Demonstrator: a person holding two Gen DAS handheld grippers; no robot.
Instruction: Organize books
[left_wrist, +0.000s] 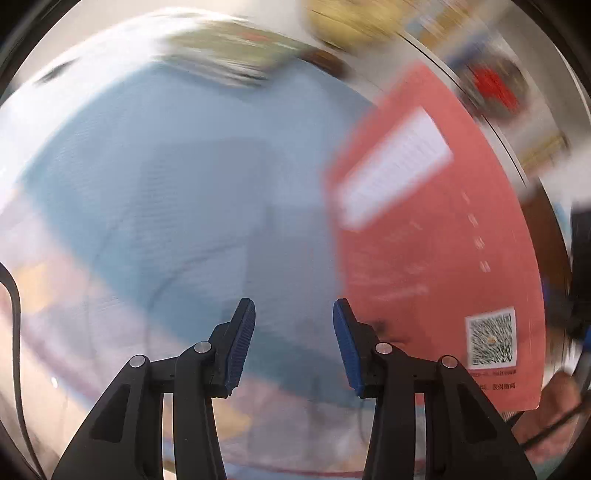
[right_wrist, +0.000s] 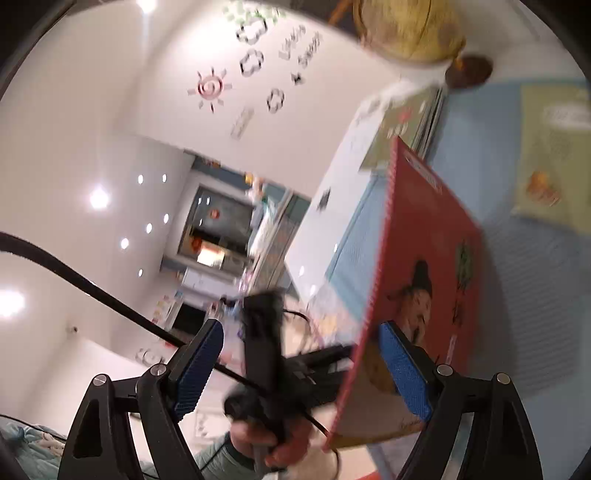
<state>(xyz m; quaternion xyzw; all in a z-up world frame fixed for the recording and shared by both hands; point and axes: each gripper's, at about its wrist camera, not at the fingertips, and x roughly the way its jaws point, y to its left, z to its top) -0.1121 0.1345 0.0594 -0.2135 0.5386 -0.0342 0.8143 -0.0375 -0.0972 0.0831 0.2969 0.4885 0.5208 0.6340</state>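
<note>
Brightness: both views bright and evenly lit.
Light source: round ceiling lamps (right_wrist: 99, 199) glare white in the right wrist view.
Blur: heavy motion smear over the red book (left_wrist: 436, 236), the blue mat (left_wrist: 177, 192) and the globe (right_wrist: 406, 29); gripper fingers (left_wrist: 242, 343) stay sharp.
Distortion: fisheye bending, dark corners.
Shadows: soft, faint.
</note>
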